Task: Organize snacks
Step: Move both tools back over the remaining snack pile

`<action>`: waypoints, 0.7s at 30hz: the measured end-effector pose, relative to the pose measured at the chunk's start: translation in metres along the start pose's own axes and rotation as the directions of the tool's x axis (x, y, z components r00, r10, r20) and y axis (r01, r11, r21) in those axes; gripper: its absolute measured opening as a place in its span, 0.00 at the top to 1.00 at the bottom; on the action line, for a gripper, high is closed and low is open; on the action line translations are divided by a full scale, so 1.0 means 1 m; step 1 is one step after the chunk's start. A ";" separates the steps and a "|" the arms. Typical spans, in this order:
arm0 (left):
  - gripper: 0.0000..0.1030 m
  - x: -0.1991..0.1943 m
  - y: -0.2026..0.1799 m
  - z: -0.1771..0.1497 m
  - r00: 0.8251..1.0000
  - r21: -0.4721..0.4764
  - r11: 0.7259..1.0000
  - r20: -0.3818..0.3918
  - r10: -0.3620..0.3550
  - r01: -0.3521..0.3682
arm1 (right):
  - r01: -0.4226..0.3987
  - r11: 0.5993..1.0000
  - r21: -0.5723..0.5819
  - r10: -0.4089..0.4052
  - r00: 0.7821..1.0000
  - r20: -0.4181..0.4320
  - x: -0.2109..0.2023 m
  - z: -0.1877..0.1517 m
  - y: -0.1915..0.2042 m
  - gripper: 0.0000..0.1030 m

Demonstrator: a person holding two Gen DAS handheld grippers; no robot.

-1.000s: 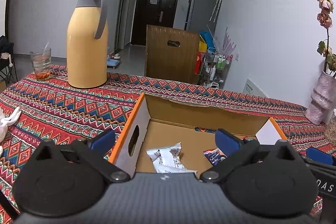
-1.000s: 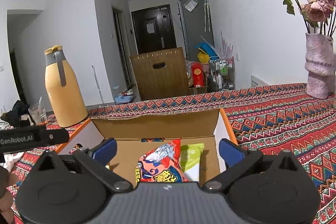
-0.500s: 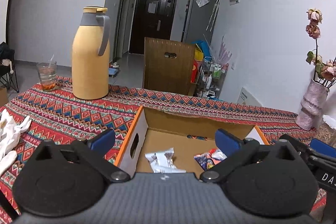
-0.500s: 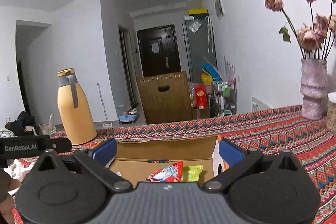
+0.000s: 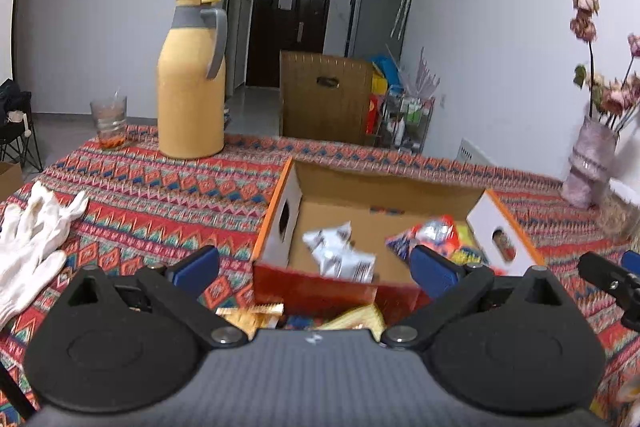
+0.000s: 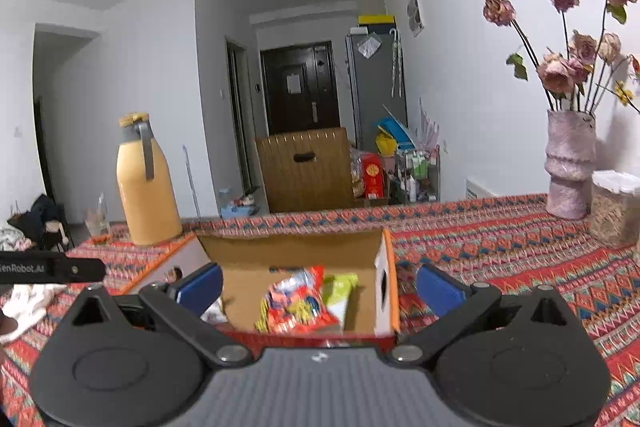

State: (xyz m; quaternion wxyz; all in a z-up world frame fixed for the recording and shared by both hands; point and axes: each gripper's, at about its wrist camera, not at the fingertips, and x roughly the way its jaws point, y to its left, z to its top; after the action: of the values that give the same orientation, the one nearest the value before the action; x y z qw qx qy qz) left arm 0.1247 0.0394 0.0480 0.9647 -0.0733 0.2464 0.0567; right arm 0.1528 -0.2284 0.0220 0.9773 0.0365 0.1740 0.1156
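An open cardboard box (image 5: 384,183) with orange edges sits on the patterned tablecloth; it also shows in the right wrist view (image 6: 288,251). Inside lie a white snack packet (image 5: 340,255), a red snack bag (image 5: 432,233) (image 6: 298,303) and a green packet (image 6: 340,291). Yellow snack packets (image 5: 356,317) lie on the table in front of the box, just below my left gripper. My left gripper (image 5: 316,267) is open and empty, in front of the box. My right gripper (image 6: 320,287) is open and empty, also in front of the box.
A yellow thermos (image 5: 192,83) and a glass (image 5: 109,123) stand at the far left. White gloves (image 5: 32,235) lie at the left. A pink vase of dried roses (image 6: 570,163) and a clear jar (image 6: 614,207) stand at the right.
Both grippers have pulled back from above the box, so its near wall and the yellow packets in front of it have come into view. Both stay open.
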 end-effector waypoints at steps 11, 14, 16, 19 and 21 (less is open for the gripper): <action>0.00 -0.002 0.009 -0.064 0.996 0.040 0.999 -0.093 0.017 -0.013 | 0.022 1.000 0.022 -0.019 0.992 -0.126 -0.012 -0.049 -0.012 0.00; 0.00 0.000 0.013 -0.075 0.996 0.031 0.999 -0.086 0.028 -0.025 | 0.028 0.999 0.026 -0.024 0.989 -0.146 -0.016 -0.061 -0.013 0.00; 0.00 0.003 0.014 -0.081 0.996 0.021 0.999 -0.080 0.046 -0.044 | 0.032 0.999 0.037 -0.026 0.987 -0.159 -0.018 -0.068 -0.014 0.00; 0.00 0.004 0.016 -0.087 0.996 0.019 0.998 -0.066 0.059 -0.058 | 0.035 0.999 0.042 -0.027 0.985 -0.170 -0.020 -0.078 -0.013 0.00; 0.00 0.003 0.017 -0.088 0.997 0.019 0.998 -0.052 0.054 -0.053 | 0.039 0.998 0.046 -0.030 0.985 -0.170 -0.022 -0.083 -0.013 0.00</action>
State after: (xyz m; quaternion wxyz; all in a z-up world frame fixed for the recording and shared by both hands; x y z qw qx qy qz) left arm 0.0834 0.0415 -0.0319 0.9567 -0.0598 0.2739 0.0786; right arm 0.1068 -0.2433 -0.0497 0.9596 0.0477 0.2597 0.0971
